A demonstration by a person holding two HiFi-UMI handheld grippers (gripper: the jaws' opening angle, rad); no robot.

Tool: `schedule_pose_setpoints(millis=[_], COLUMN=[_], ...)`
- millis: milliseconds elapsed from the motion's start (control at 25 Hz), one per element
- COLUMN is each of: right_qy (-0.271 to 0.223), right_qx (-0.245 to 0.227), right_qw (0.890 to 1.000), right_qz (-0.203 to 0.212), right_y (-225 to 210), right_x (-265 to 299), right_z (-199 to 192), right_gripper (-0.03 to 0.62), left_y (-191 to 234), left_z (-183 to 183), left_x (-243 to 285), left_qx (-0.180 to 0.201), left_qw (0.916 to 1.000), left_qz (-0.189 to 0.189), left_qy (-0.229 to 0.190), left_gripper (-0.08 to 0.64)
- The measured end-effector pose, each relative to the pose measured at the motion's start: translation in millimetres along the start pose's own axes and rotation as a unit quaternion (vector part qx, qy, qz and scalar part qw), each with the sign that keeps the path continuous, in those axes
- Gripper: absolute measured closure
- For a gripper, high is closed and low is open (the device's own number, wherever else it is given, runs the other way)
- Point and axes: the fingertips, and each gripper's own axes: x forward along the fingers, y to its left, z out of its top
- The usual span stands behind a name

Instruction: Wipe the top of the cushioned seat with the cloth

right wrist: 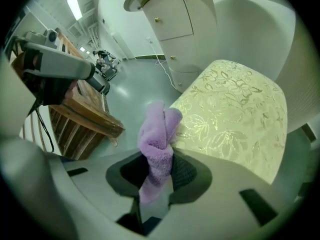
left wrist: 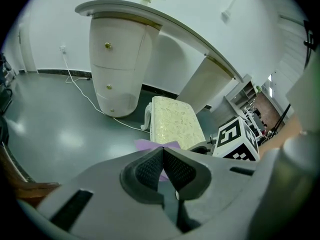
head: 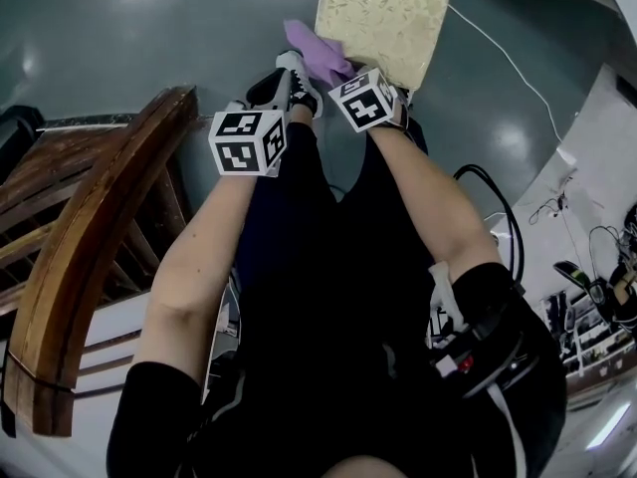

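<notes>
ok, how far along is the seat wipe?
Done: the fluffy purple cloth is clamped in the right gripper. In hand: the cloth is at the near corner of the cream floral cushioned seat; whether it touches isn't clear. To do: the wipe across the seat top itself. The left gripper is shut with nothing in it.

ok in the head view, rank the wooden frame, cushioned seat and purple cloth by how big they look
1. wooden frame (nearest the camera, which inflates it)
2. cushioned seat
3. purple cloth
</notes>
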Motion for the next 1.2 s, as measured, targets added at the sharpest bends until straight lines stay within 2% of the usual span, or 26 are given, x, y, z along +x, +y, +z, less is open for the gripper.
schedule_pose_setpoints(millis=[240, 400, 720, 880, 1080, 1200], right_qy=[0.009, 0.012, 0.012, 0.022, 0.032, 0.043], right_qx=[0.016, 0.046, 0.071, 0.104, 0.136, 0.177], right_qw=[1.0, 0.999, 0.997, 0.994, 0.989, 0.982], right_qz=[0.0, -0.004, -0.012, -0.019, -0.042, -0.044], right_y=[-20, -36, -58, -72, -98, -113], right_x=[-11, -21, -35, -42, -55, -62], right_z=[-23, -41, -64, -79, -101, -121], right_gripper=[0.483, 0.483, 0.483, 0.482, 0.477, 0.477], left_y=[-23, -38, -55, -55, -68, -74], left_z=[-5, -5, -1, 4, 15, 15], left_x=[17, 25, 34, 37, 44, 49], left_qx=[0.018, 0.035, 0.042, 0.022, 0.058, 0.041], left_qw=[0.9997, 0.9992, 0.9988, 0.9994, 0.9978, 0.9985], left_qz=[-0.001, -0.005, -0.004, 0.007, -0.006, -0.017], left_qy=[0.014, 0.021, 0.026, 0.027, 0.03, 0.031], left_gripper=[0.557, 0.557, 0.557, 0.557, 0.557, 0.557])
